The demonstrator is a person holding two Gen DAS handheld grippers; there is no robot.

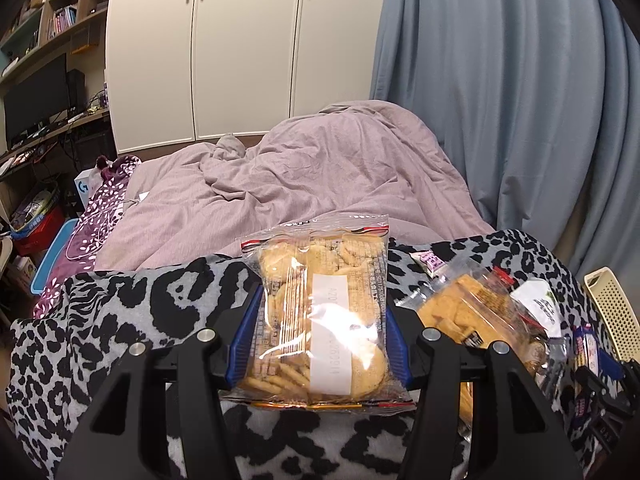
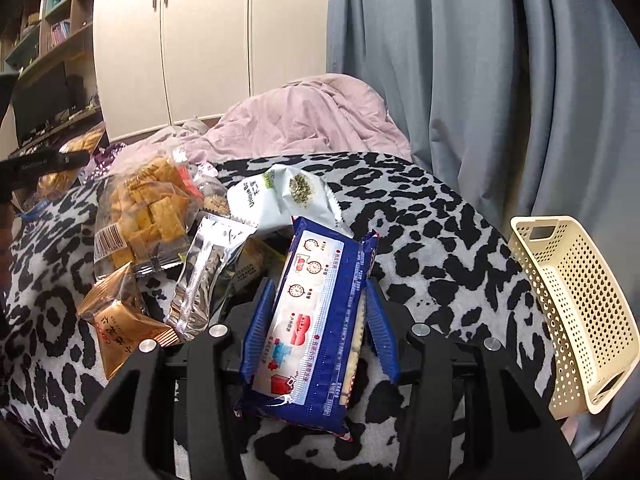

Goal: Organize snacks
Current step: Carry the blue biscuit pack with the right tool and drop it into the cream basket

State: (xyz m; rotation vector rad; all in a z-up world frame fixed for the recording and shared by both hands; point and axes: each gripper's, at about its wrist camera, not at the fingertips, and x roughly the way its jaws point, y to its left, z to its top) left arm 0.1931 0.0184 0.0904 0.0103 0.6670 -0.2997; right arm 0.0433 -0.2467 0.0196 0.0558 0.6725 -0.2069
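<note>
I saw a clear cookie bag (image 1: 320, 312) upright between blue pads. My blue cracker pack (image 2: 316, 320) stood likewise, snack pile (image 2: 160, 216) left, cream basket (image 2: 576, 304) right.

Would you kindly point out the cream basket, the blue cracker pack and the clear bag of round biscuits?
cream basket (image 2: 580, 292): right wrist view, perforated side wall.
blue cracker pack (image 2: 316, 316): right wrist view, printed face.
clear biscuit bag (image 1: 320, 312): left wrist view, centre.

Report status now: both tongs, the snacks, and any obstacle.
Left tongs shut on clear cracker bag. Right tongs shut on blue packet. Cream basket at right, path open.
</note>
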